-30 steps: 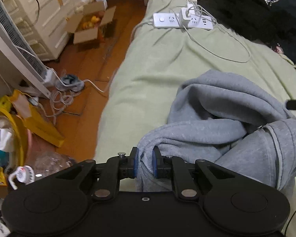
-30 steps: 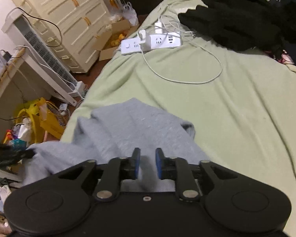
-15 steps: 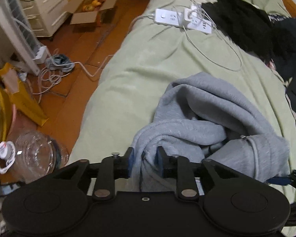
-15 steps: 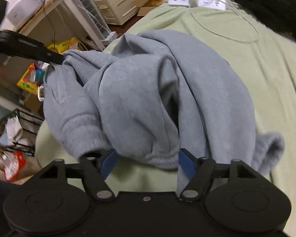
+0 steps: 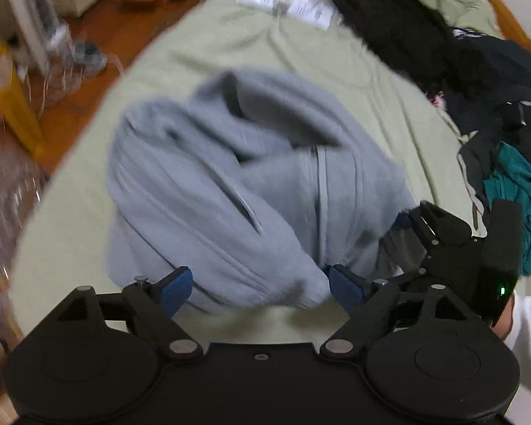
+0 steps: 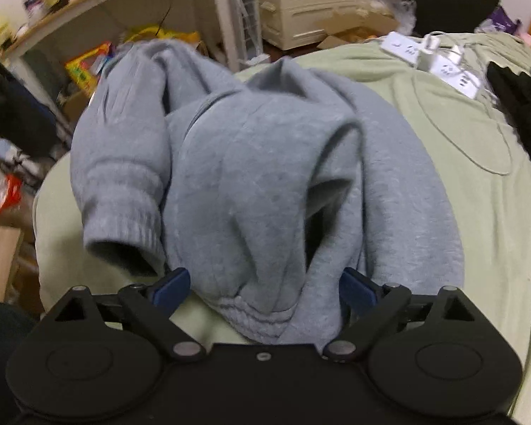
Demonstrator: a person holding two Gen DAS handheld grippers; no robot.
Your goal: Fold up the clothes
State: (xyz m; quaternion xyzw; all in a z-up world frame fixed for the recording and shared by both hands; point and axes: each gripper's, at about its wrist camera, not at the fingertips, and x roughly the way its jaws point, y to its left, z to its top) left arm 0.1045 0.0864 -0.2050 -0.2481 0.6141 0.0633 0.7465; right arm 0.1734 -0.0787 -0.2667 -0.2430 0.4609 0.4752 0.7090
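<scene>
A grey sweatshirt (image 5: pixel 237 191) lies in a crumpled heap on the pale green bed sheet (image 5: pixel 230 46). My left gripper (image 5: pixel 262 287) points down at the heap's near edge. Its jaws are wide and still opening, and the cloth's edge lies loose between the blue pads (image 5: pixel 175 288), not pinched. In the right wrist view the sweatshirt (image 6: pixel 265 163) fills the middle, with a ribbed cuff (image 6: pixel 124 219) hanging at the left. My right gripper (image 6: pixel 263 288) is also opening, with the ribbed hem resting loose between its pads. Its black housing (image 5: pixel 453 241) shows at the heap's right side.
Black clothes (image 5: pixel 424 46) and a teal garment (image 5: pixel 520 194) are piled on the bed's right side. White power strips (image 6: pixel 439 60) with a looping cable lie at the far end. Left of the bed edge is a wooden floor with clutter (image 5: pixel 17 106), and cream drawers (image 6: pixel 318 3) stand beyond.
Both grippers went from nearly shut on grey cloth to wide apart, and the cloth dropped free. The left view swung right over the heap. The right view rolled and sank toward it.
</scene>
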